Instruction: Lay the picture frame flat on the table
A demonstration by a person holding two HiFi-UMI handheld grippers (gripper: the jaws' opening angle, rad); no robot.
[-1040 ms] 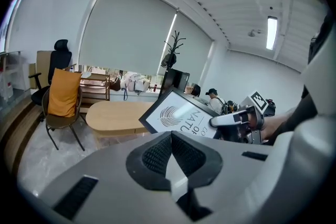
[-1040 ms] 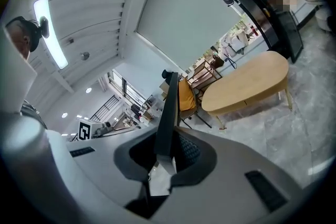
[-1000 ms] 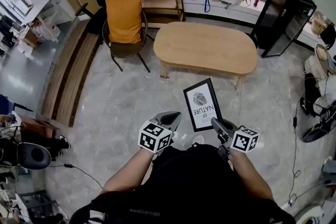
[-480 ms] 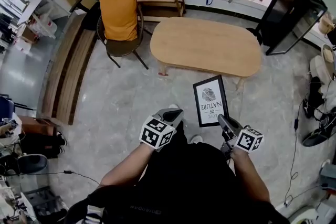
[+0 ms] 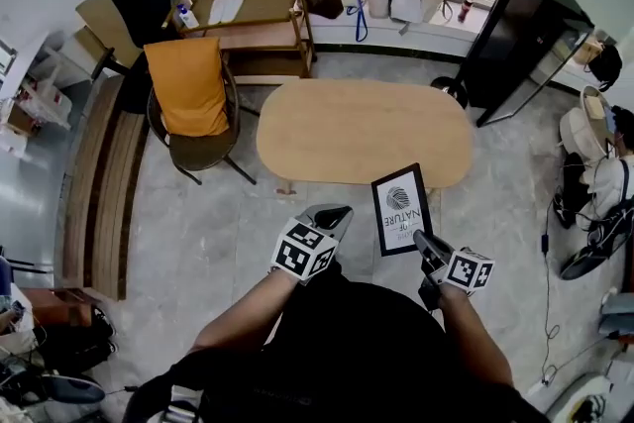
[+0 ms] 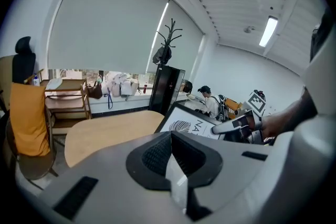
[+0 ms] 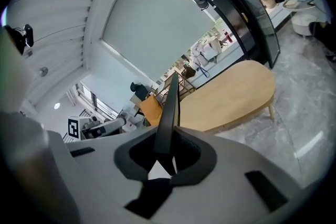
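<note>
Picture frame [image 5: 400,208] pinched at its lower edge by right gripper [image 5: 424,240]; left gripper [image 5: 335,212] pressed together alongside.

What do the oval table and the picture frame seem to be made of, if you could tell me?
The oval table looks like light wood or veneer: even honey tone, matt sheen, grain too faint to confirm. The picture frame has a thin matt black border, perhaps plastic or painted wood, around a white printed sheet; whether glass covers it cannot be told.
</note>
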